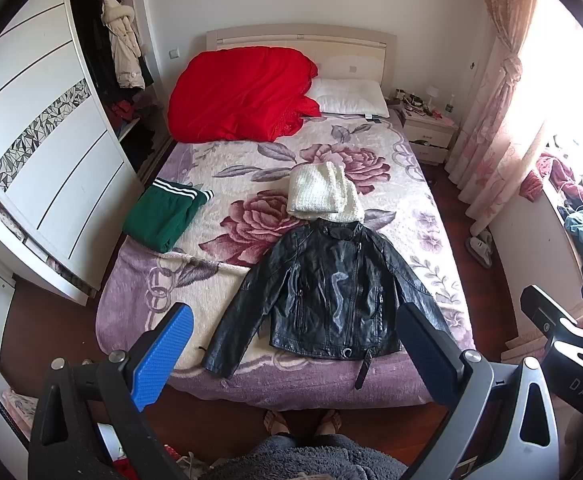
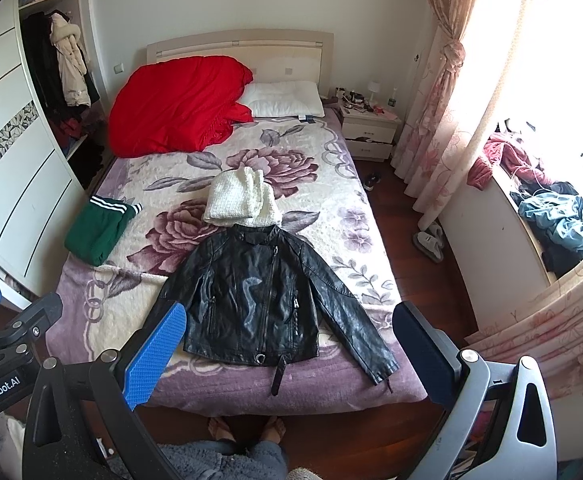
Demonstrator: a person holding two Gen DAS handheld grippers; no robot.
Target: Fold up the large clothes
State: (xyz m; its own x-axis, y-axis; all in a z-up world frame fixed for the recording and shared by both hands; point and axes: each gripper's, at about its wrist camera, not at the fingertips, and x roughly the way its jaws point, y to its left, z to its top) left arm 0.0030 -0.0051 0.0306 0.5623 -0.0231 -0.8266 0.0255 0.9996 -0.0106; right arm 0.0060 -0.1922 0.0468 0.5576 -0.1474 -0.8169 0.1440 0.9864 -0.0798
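**Both grippers held wide above the foot of the bed, jacket laid flat**

Left gripper (image 1: pixel 291 340): jaws wide apart, nothing between them; blue-padded finger (image 1: pixel 163 356) at lower left of frame, dark one at lower right. Right gripper (image 2: pixel 287 340): same, jaws spread wide, holding nothing. Both hang clear of the fabric.

Black leather jacket (image 1: pixel 331 292) lies front up at lower centre of frame, sleeves angled outward, collar toward the headboard, hem near the foot edge of the bed (image 1: pixel 131 320). A strap dangles off the hem.

Just beyond the collar, touching it: folded white knit (image 1: pixel 323 192). Left of centre, near the bed's edge: folded green garment with white stripes (image 1: pixel 163 216). Upper centre: heaped red quilt (image 1: pixel 239 96), white pillow (image 1: pixel 349 96) beside it. Wardrobe (image 1: pixel 43 152) at left, curtain (image 1: pixel 499 92) at right. Bare feet in sandals (image 1: pixel 303 420) at bottom centre.
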